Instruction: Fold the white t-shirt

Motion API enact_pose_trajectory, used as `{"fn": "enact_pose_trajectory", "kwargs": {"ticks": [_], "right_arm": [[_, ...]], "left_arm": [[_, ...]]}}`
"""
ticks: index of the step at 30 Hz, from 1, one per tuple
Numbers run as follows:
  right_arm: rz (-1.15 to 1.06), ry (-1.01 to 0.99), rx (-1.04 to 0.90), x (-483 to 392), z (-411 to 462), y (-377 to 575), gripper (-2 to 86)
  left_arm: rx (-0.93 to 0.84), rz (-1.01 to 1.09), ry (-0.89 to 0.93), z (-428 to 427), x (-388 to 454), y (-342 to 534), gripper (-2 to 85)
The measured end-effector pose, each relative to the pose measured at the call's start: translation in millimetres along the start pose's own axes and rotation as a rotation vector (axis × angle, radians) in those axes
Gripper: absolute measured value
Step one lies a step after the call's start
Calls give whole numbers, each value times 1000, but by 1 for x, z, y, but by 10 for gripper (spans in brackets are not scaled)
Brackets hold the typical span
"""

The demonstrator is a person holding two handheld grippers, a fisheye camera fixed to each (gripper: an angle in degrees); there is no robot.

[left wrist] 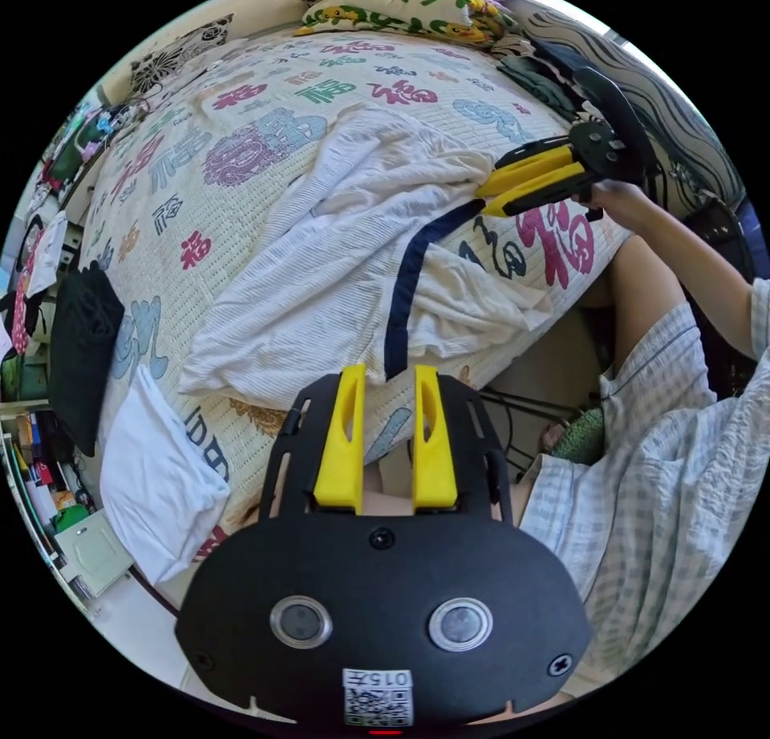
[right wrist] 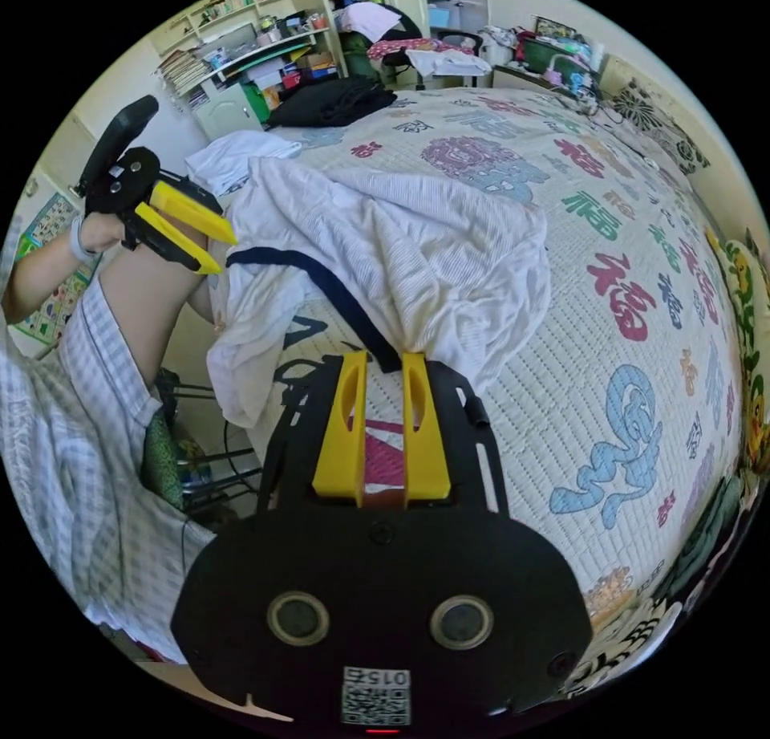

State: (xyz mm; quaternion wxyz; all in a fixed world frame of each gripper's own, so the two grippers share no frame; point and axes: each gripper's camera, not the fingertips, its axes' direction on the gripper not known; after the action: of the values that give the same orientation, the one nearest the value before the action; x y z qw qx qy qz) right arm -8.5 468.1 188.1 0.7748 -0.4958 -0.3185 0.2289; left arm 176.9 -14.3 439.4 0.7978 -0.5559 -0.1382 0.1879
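The white t-shirt [left wrist: 337,265] lies crumpled on the bed [left wrist: 241,129], on a cream quilt printed with coloured characters, near the edge where the person stands. Its dark navy neckband [left wrist: 405,290] runs as a taut strip between the two tools.

In the left gripper view, the left tool [left wrist: 387,374] has its yellow jaws a narrow gap apart, and the end of the neckband reaches just to their tips; whether the jaws actually press the cloth is hard to make out, since the band's end sits right in the gap. Ahead and to the right of it, the right tool [left wrist: 485,197] meets the shirt's far edge with jaws nearly together.

In the right gripper view, the right tool [right wrist: 385,362] shows the same narrow gap, with the band and a gathered bunch of white fabric ending at the tips (the grip itself is hidden by the bunched cloth). To its upper left, the left tool [right wrist: 220,253] points at the other end of the band.

A folded white garment [left wrist: 156,482] and a dark garment [left wrist: 84,346] lie on the bed beyond the shirt. The person's checked clothing [left wrist: 658,514] is cut off at the view's rim.
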Motion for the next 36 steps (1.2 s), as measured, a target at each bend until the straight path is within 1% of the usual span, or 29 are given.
{"fn": "enact_pose_trajectory", "kwargs": {"ticks": [3, 4, 5, 7, 8, 9, 11, 14, 16, 19, 22, 24, 28, 32, 36], "right_arm": [[-57, 43, -21, -18, 7, 6, 43], [-69, 48, -24, -22, 8, 8, 40], [-80, 59, -25, -29, 10, 11, 19], [-54, 26, -51, -36, 12, 15, 3], [-7, -17, -53, -39, 11, 18, 0], [32, -41, -51, -42, 6, 22, -2], [87, -40, -23, -49, -8, 33, -4], [176, -49, 85, -62, -50, 57, -6], [215, -72, 165, -72, -82, 72, -6], [238, -44, 276, -100, -141, 90, -6], [232, 28, 372, -136, -196, 108, -7], [224, 62, 462, -166, -236, 125, -7], [215, 109, 564, -213, -277, 155, -6], [167, 188, 608, -276, -300, 190, -6], [143, 261, 597, -329, -304, 218, -7]], "left_arm": [[-5, 13, -11, -1, 4, 3, 86], [-33, 23, -15, 3, 6, 4, 83], [-55, 28, -19, 6, 7, 4, 81], [-72, 39, -45, 8, 7, 8, 61], [-72, 34, -45, 6, 6, 10, 50], [-55, 14, -57, -1, 2, 16, 28], [9, -18, -57, -19, -5, 29, 14], [166, -64, -40, -65, -15, 51, 5], [314, -69, -36, -112, -18, 68, 3], [455, -17, -16, -169, -17, 85, 3], [533, 70, 53, -209, -15, 100, 4], [570, 101, 114, -224, -17, 109, 4], [622, 162, 278, -242, -17, 134, 2], [639, 177, 287, -244, -10, 156, 2], [622, 198, 359, -237, -3, 173, 0]]}}
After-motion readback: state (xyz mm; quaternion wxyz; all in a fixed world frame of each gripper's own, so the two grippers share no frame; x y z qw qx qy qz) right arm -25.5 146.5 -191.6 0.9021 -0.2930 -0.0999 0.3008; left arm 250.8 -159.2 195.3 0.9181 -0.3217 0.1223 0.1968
